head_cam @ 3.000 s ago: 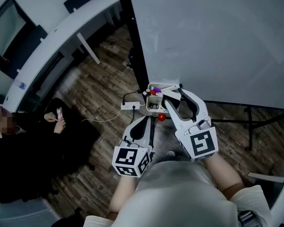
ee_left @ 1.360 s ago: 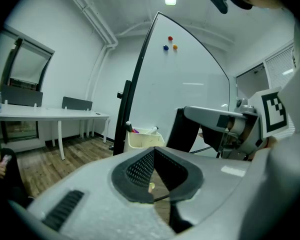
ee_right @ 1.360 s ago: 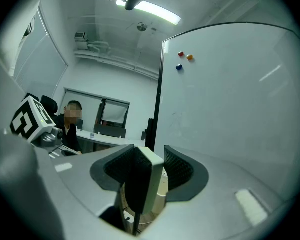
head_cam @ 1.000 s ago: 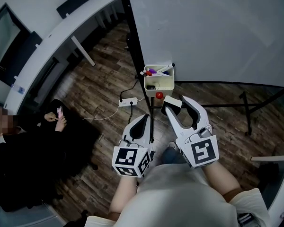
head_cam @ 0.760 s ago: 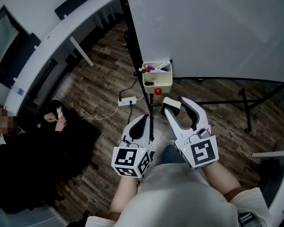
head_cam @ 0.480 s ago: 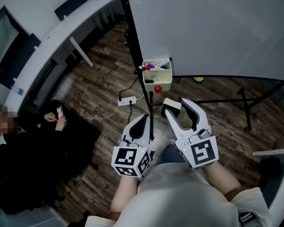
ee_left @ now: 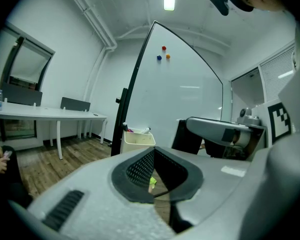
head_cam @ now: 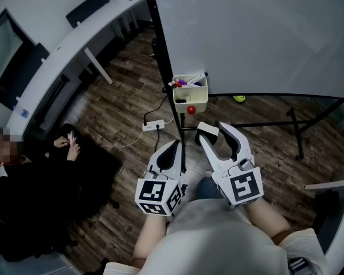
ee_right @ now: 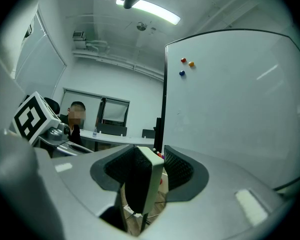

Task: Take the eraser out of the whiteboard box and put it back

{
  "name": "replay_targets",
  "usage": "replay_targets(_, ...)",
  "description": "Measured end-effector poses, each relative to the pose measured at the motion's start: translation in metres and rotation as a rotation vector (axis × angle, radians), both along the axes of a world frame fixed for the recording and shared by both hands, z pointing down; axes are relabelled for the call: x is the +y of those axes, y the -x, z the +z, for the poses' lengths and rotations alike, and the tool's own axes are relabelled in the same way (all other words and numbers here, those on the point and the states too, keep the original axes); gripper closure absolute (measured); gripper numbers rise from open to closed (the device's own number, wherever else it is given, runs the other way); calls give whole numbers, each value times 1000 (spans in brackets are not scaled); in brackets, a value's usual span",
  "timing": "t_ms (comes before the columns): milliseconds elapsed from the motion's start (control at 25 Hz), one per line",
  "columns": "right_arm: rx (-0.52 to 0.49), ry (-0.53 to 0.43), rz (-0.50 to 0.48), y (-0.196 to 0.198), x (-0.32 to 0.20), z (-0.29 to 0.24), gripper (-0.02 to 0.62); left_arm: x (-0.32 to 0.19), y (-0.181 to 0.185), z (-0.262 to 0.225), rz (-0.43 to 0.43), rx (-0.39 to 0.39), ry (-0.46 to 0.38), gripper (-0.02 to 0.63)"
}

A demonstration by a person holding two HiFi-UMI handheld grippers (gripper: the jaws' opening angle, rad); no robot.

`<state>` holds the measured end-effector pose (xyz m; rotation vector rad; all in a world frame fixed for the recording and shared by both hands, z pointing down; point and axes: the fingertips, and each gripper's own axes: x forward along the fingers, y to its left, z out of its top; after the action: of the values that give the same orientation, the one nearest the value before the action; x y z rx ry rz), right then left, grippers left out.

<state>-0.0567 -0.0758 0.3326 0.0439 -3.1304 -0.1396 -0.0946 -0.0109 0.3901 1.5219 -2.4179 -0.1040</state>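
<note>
The white whiteboard box (head_cam: pixel 190 100) hangs at the whiteboard's (head_cam: pixel 252 33) lower left corner, with markers sticking out of its top. It also shows in the left gripper view as the box (ee_left: pixel 138 141). My right gripper (head_cam: pixel 216 132) is level, well short of the box, shut on the eraser (head_cam: pixel 206 131). In the right gripper view the eraser (ee_right: pixel 140 184) stands upright between the pads, its black felt against the left pad. My left gripper (head_cam: pixel 174 149) hangs lower and to the left, shut on nothing. Its pads (ee_left: pixel 140 170) meet in a V.
A red magnet (head_cam: pixel 190 109) sticks to the box's front. A power strip (head_cam: pixel 151 125) with cables lies on the wooden floor by the board's black post. A seated person (head_cam: pixel 46 176) is at the left, and a long white desk (head_cam: pixel 74 39) beyond. Black stand legs (head_cam: pixel 292 125) cross the floor at the right.
My right gripper has drawn back from the box with the eraser in it; three seconds ago it was at the box. The left gripper has kept still.
</note>
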Motion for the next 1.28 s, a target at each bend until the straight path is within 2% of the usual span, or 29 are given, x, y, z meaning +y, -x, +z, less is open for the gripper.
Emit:
replay_targets(160,-14,-4,5,2,-2,-4,399,-1,0,-2,4,-15,1,606)
replay_targets(360,31,0,22,3,-6,-4,399,-4,2,-1,1,-5,-4,605)
replay_targets(560,-29,-14,6,7,-7,-8,399,-7,4,1,2,2,-5,604)
replay_targets(680,1,-10,16,9,-9,-6,399,-8,7,1,-1,4,-7,605)
replay_targets(1040,11,-8,9,23,-14,-8,399,-11,18,2,-10,13,-8,605)
replay_targets(1280,-15,-10,1,35,-19,-8,399,-14,30,3,-9,16,-16,606)
